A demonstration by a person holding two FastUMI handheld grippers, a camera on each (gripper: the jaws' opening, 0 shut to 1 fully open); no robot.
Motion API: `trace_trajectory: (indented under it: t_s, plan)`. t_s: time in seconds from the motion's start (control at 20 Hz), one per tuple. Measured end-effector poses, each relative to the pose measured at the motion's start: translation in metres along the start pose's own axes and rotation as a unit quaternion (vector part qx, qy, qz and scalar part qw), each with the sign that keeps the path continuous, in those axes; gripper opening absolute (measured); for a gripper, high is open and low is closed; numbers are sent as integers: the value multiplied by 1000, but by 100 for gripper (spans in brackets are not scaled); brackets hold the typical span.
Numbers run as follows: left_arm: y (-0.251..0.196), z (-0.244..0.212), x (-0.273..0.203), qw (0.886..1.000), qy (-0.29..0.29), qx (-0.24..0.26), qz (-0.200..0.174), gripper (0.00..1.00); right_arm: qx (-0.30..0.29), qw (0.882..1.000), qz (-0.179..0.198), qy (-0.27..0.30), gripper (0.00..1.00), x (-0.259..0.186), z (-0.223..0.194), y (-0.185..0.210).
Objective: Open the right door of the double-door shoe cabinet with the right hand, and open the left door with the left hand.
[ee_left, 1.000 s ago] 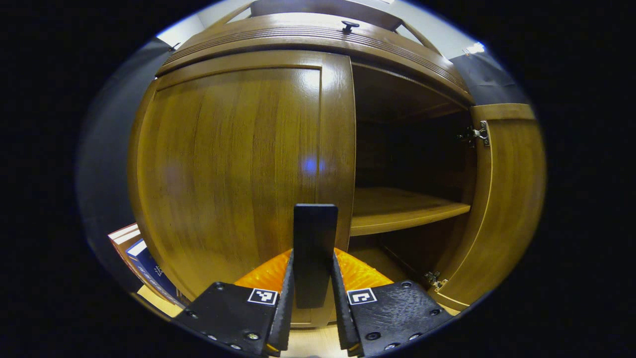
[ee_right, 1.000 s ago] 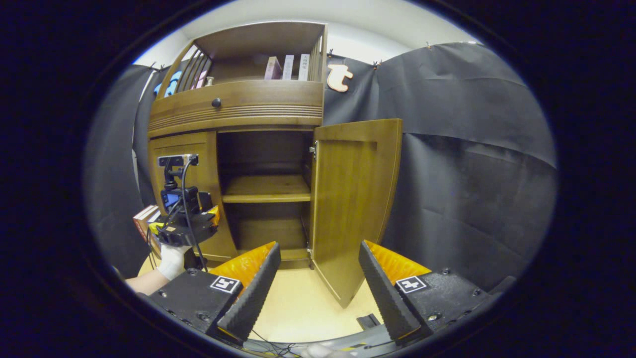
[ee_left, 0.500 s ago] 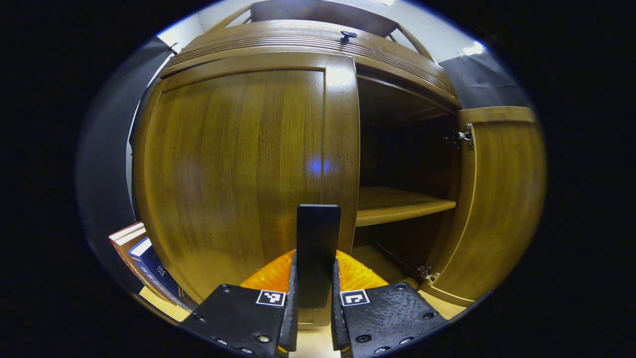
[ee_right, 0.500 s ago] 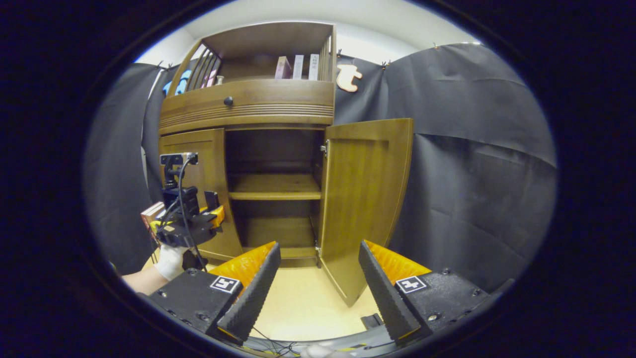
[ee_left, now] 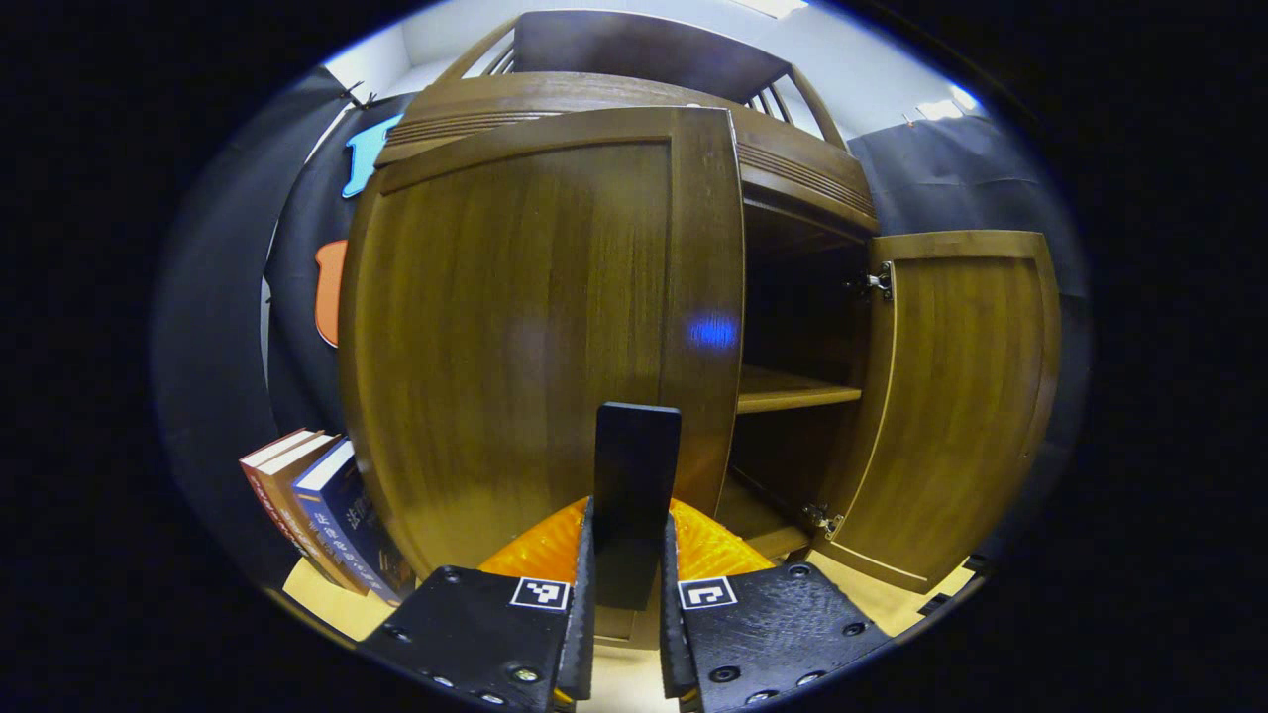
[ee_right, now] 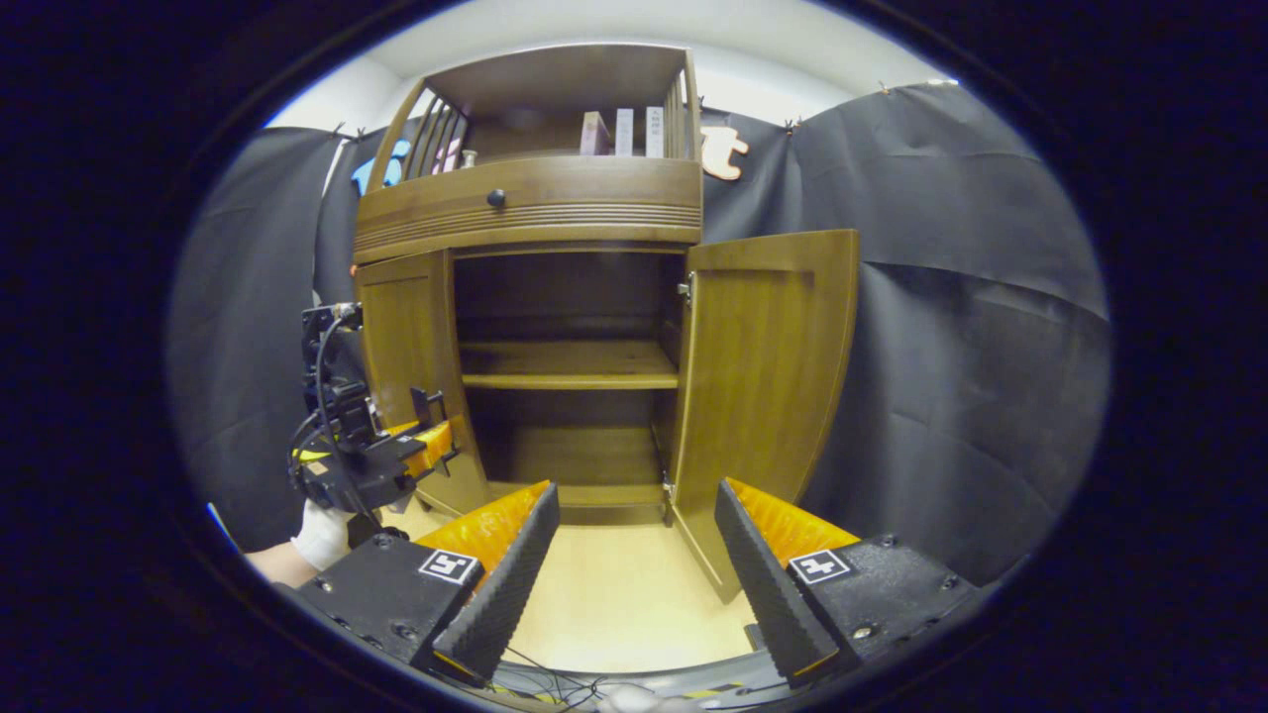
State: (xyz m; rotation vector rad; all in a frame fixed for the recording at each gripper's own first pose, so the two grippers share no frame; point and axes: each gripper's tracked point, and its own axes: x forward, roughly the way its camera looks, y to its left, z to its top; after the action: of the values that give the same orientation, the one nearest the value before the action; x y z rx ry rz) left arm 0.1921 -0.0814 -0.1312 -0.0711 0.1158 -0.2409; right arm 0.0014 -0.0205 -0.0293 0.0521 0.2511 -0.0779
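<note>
The left gripper (ee_left: pixel 626 555) is clamped on the left door's handle (ee_left: pixel 636 465); the right gripper (ee_right: pixel 634 555) stands open, clear of the right door (ee_right: pixel 768 376).

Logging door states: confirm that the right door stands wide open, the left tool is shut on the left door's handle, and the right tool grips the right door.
One error: in the right gripper view the right tool is open, holding nothing, short of the right door. The rest stands.

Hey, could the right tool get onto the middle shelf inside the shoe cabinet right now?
Probably yes. The right door stands wide open, the shelf lies bare in front, and the right tool faces it, open and holding nothing. The left tool is off to the side at the left door.
</note>
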Motion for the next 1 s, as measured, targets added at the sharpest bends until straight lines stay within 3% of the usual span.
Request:
trace_trajectory:
  t_s: [0.25, 0.75, 0.85, 0.9, 1.0]
  plan:
    - [18, -3, -43, 1000, -1, -1, 1, 25, 0, 1000, 30, 4, 99, 0, -7, 20]
    - [70, -3, -104, 999, -9, 13, 52, 25, -2, 996, 88, 9, 99, -7, -21, 66]
    - [82, -3, -111, 998, -9, 21, 64, 14, -2, 995, 97, 10, 100, -7, -23, 73]
    - [89, -4, -115, 997, -11, 26, 71, 18, -2, 995, 101, 11, 100, -8, -23, 77]
    - [104, -5, -123, 996, -11, 29, 86, 5, -4, 994, 106, 11, 99, -10, -24, 81]
